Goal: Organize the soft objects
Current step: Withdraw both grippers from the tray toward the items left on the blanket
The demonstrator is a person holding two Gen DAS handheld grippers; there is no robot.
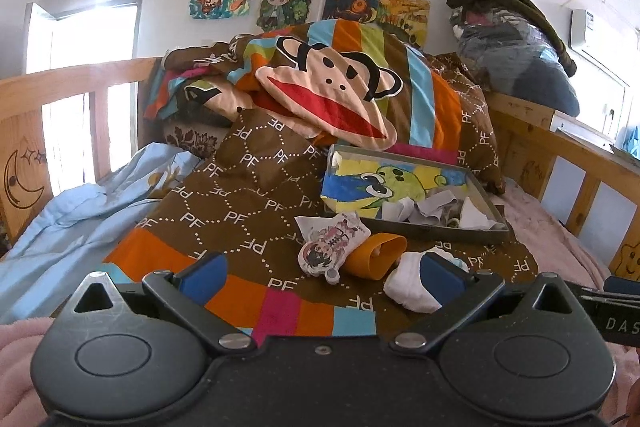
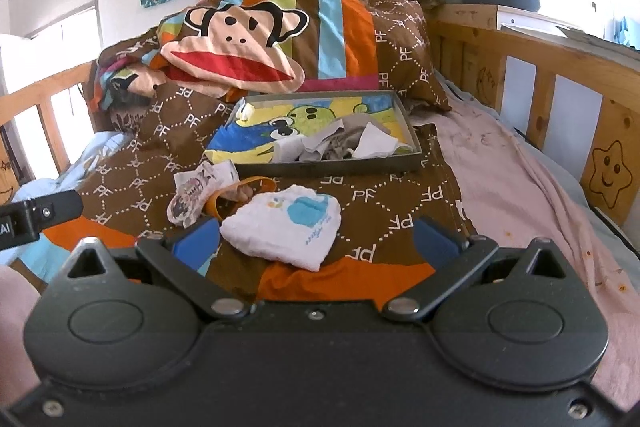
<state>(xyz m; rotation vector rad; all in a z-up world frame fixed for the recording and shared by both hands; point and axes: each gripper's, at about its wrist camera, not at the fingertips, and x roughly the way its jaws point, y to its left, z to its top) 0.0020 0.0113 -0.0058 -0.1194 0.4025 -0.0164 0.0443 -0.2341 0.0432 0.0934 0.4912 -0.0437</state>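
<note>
A shallow grey box (image 1: 444, 231) (image 2: 340, 163) with a cartoon picture inside lies on the brown quilt and holds several grey and white soft pieces (image 1: 436, 211) (image 2: 344, 143). In front of it lie a cartoon-print pouch (image 1: 332, 247) (image 2: 196, 193), an orange ring-shaped item (image 1: 374, 255) (image 2: 236, 193) and a folded white cloth with a blue print (image 1: 408, 285) (image 2: 286, 227). My left gripper (image 1: 322, 273) is open over the quilt, left of the white cloth. My right gripper (image 2: 316, 237) is open, its blue fingers on either side of the white cloth, just short of it.
A bunched monkey-print quilt (image 1: 332, 87) (image 2: 248, 39) rises behind the box. A wooden bed rail (image 1: 580, 167) (image 2: 560, 67) runs along the right, another at the left (image 1: 48, 83). A light blue blanket (image 1: 72, 211) lies left, a pink sheet (image 2: 520, 179) right. Piled clothes (image 1: 516, 43) sit on the headboard.
</note>
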